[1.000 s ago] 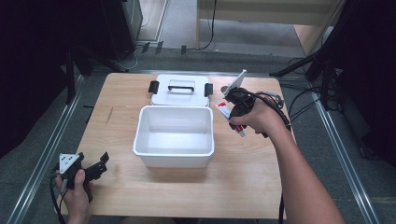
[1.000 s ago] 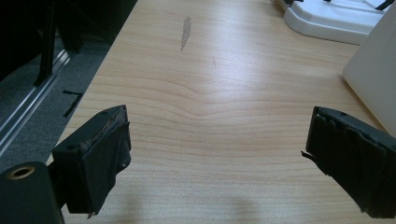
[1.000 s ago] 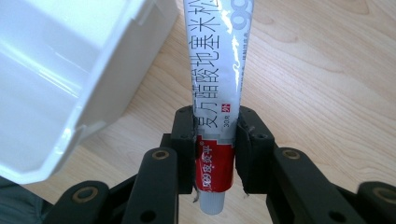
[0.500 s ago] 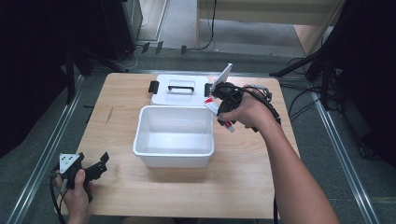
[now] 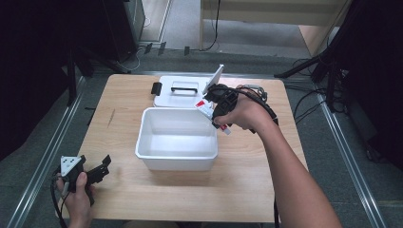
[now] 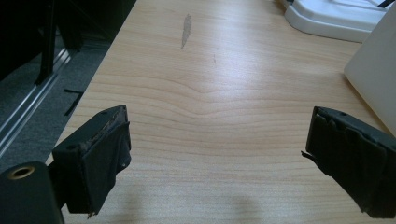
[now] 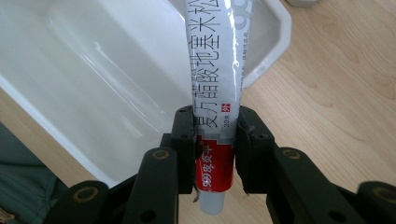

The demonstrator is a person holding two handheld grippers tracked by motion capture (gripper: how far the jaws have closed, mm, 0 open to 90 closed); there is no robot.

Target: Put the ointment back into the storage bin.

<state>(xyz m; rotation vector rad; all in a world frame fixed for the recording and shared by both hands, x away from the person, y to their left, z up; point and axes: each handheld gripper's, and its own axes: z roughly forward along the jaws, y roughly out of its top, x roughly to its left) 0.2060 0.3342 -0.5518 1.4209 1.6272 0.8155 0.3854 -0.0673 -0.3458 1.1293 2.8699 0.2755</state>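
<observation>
Tube (image 7: 215, 88) in right gripper (image 7: 215, 154), above tub (image 5: 177, 138)

Print on the tube

The white-and-red tube (image 7: 216, 88) bore Chinese characters lengthwise, "30 g" near its red band, and "999" there.

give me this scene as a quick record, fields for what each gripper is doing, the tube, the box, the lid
right gripper: shut on the tube, held over the near right corner of the box
tube: white and red with printed text, clamped near its capped end, flat end pointing away from the fingers
left gripper: open, nothing between the fingers, low at the table's front left
box: white, open, empty, mid-table
lid: off, lying flat behind the box, black handle on top
table: light wood
</observation>
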